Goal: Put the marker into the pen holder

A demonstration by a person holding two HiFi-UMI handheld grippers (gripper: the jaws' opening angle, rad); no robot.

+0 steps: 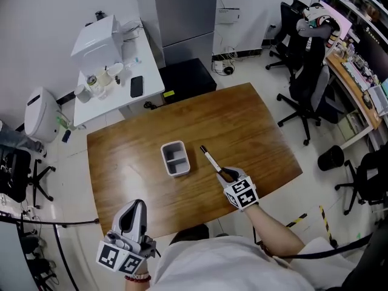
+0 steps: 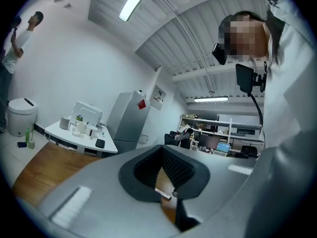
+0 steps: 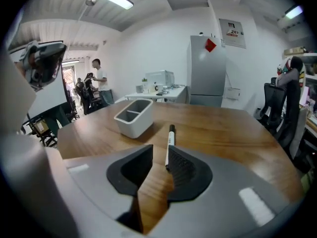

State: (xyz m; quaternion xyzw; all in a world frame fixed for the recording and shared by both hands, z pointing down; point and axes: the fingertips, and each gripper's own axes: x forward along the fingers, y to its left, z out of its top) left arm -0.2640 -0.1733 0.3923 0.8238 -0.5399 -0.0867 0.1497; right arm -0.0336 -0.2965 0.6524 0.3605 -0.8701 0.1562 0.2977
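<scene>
**Marker flat on table, near end inside the open right jaws**

Head view: a brown wooden table (image 1: 254, 120). A grey pen holder (image 1: 177, 173) stands upright near its middle, with two compartments, open side up. The marker (image 1: 211, 160) lies flat on the wood just right of the holder and apart from it, with its black cap pointing away from the person. The right gripper (image 1: 223, 173) sits at the marker's near end. The left gripper (image 1: 138, 204) is over the table's near edge, well apart from both holder and marker.

Left gripper view: the camera is tilted up toward the room and ceiling. The left gripper (image 2: 161, 148) has its jaws together at the tips, with nothing between them. A thin wedge of table (image 2: 44, 170) shows behind the pads. A small pale streak in that wedge is probably the marker, but it is too blurred to confirm.

Right gripper view: the right gripper (image 3: 157, 150) has its jaws apart with a moderate gap. The marker (image 3: 170, 139) lies on the table (image 3: 223, 128) with its near end inside the gap, against the right-hand pad. The left-hand pad is clear of it, so it is not clamped. The pen holder (image 3: 131, 125) stands ahead and left of the marker, not touching it
</scene>
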